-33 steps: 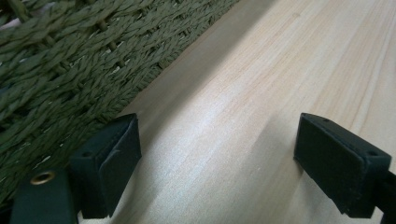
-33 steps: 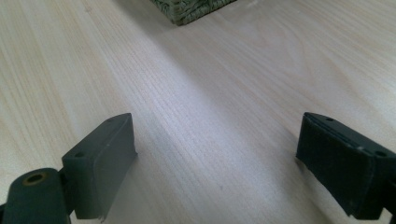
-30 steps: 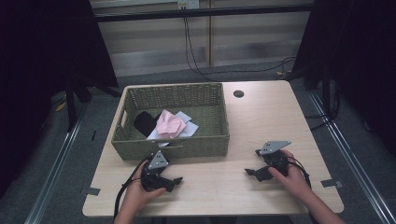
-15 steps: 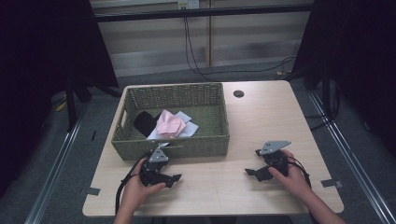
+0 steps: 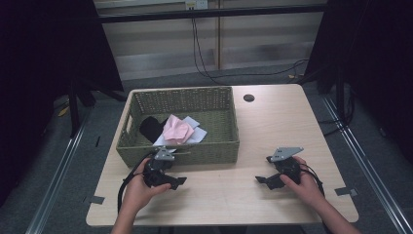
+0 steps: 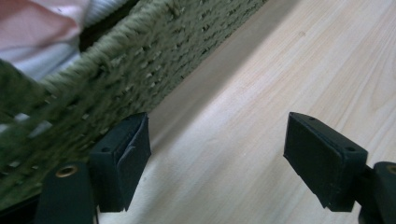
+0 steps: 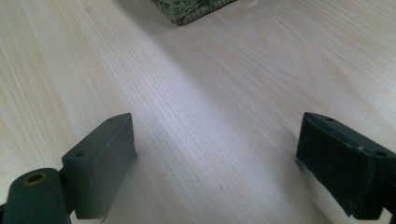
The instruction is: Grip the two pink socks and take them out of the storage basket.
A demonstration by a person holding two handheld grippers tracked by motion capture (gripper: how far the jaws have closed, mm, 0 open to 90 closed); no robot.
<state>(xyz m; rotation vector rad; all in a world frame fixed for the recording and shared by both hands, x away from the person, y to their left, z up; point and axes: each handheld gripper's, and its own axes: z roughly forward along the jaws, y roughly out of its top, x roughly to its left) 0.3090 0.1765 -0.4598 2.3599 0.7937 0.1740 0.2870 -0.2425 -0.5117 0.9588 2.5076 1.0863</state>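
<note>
A green woven basket point(image 5: 214, 146) stands on the left half of the light wooden table point(image 5: 272, 117). In it lie a pink cloth point(image 5: 176, 129), a black cloth point(image 5: 150, 127) and a white cloth point(image 5: 196, 135). My left gripper point(image 5: 174, 168) is held just in front of the basket's front wall, open with nothing between its jaws. In the left gripper view the gripper point(image 6: 217, 154) has the basket wall point(image 6: 140, 60) close on its left, with the pink cloth point(image 6: 42, 23) beyond the rim. My right gripper point(image 5: 266, 171) rests open on the table to the right, empty point(image 7: 215, 163).
A small dark round hole point(image 5: 249, 98) sits in the table behind the basket's right corner. The basket's near corner point(image 7: 191, 9) is at the top of the right gripper view. Cables hang behind the table point(image 5: 204, 53). Bare tabletop point(image 5: 224, 190) lies between the two grippers.
My left gripper has moved up and toward the basket's front wall, turning slightly. The right gripper has stayed where it was.
</note>
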